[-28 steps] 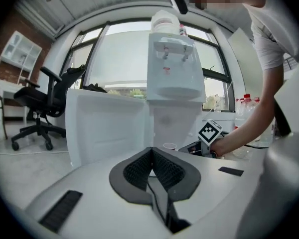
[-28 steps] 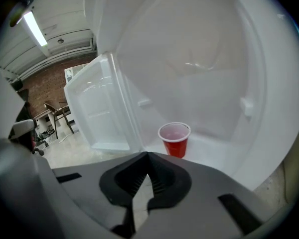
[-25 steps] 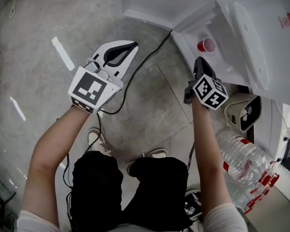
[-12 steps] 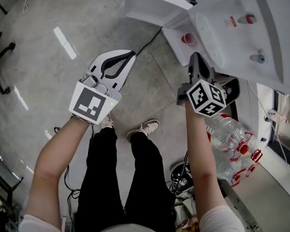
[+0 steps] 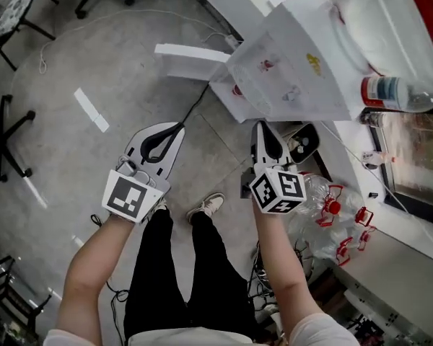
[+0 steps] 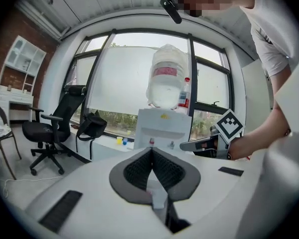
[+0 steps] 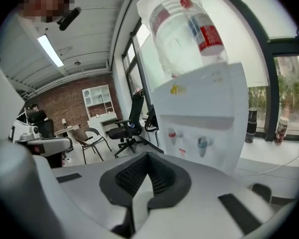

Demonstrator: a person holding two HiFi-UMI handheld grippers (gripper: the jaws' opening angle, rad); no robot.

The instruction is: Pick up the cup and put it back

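My left tongs and right tongs are pressed together, empty; the small red plastic cup at 12 o'clock in the white water dispenser awaits pickup and return.

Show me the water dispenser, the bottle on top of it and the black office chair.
water dispenser (image 6: pixel 162 127): left gripper view, white front panel.
water bottle (image 6: pixel 165 83): left gripper view, middle of body.
office chair (image 6: pixel 72 106): left gripper view, backrest.

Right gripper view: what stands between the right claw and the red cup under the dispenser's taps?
Nothing. The right gripper view shows only open air between the shut right claw and the red cup.
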